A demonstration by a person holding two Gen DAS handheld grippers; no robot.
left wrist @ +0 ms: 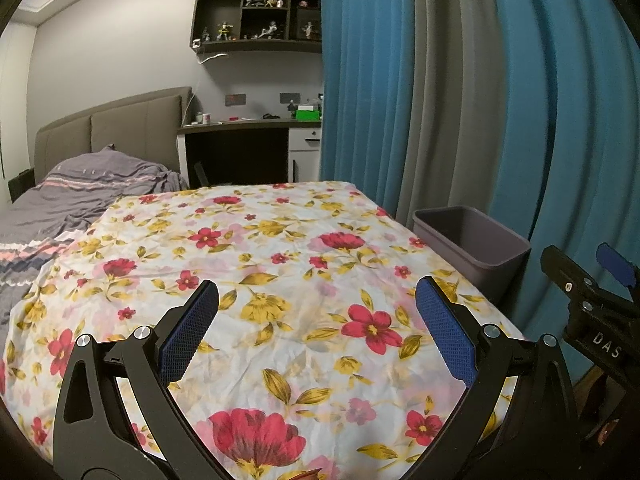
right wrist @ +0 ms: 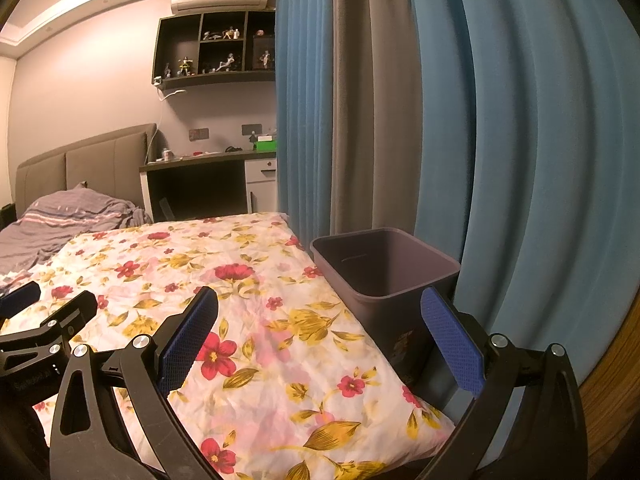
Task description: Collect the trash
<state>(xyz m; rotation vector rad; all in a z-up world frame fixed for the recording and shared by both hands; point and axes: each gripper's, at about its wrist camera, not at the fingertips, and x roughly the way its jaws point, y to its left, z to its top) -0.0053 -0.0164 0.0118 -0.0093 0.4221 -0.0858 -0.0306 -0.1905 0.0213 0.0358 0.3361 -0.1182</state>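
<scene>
Both the left gripper (left wrist: 316, 326) and right gripper (right wrist: 320, 334) hover fingers spread, holding nothing, over the floral bedsheet (left wrist: 280, 248), grey plastic bin (right wrist: 384, 276) at 2 o'clock.

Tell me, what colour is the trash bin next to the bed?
The trash bin is greyish purple, seen best in the right wrist view.

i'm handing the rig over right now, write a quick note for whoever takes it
Left gripper: jaws open, holding nothing, above the floral sheet.
Right gripper: jaws open, holding nothing, near the sheet's right edge.
Trash bin: grey, upright beside the bed by the blue curtain; nothing visible inside, though its bottom is partly hidden.
Done: cannot tell; no trash visible on the sheet in either view.
Left: look for any remaining trash outside these views and drop it in the bin.
</scene>
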